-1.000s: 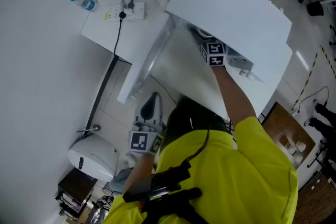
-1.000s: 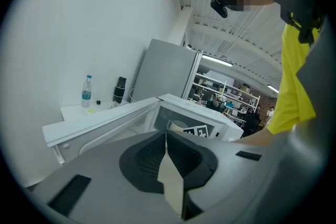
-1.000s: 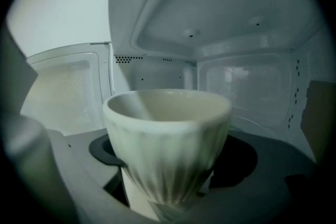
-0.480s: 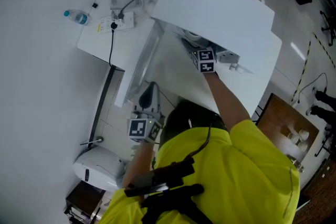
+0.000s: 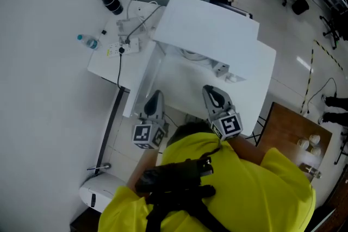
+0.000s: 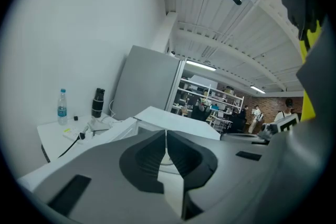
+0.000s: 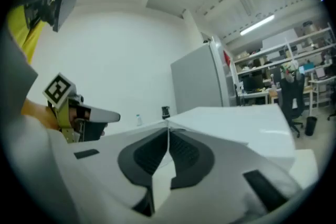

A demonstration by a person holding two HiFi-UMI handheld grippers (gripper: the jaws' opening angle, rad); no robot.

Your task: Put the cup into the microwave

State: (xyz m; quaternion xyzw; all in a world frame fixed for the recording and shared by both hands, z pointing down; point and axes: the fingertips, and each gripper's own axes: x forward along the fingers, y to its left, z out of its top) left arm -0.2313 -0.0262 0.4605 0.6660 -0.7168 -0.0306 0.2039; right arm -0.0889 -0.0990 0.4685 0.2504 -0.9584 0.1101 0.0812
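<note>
White microwave [image 5: 212, 35] upper centre; door [image 5: 142, 84] swung open leftward. Lower centre, clear of opening: right gripper [image 5: 209, 89] jaws closing, tips meeting, empty; left gripper [image 5: 156, 94] jaws together, empty. Cup [image 5: 189, 54]: pale rim inside cavity, mostly hidden.

The right gripper [image 7: 168, 132] is closing empty fingers [image 7: 149, 156] before the white microwave [image 7: 236, 123].

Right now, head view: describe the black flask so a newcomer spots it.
Left of the white microwave is a white table against the wall. The black flask stands at its far corner, beyond the power strip. It's the only tall dark thing there; the nearby water bottle is clear.
</note>
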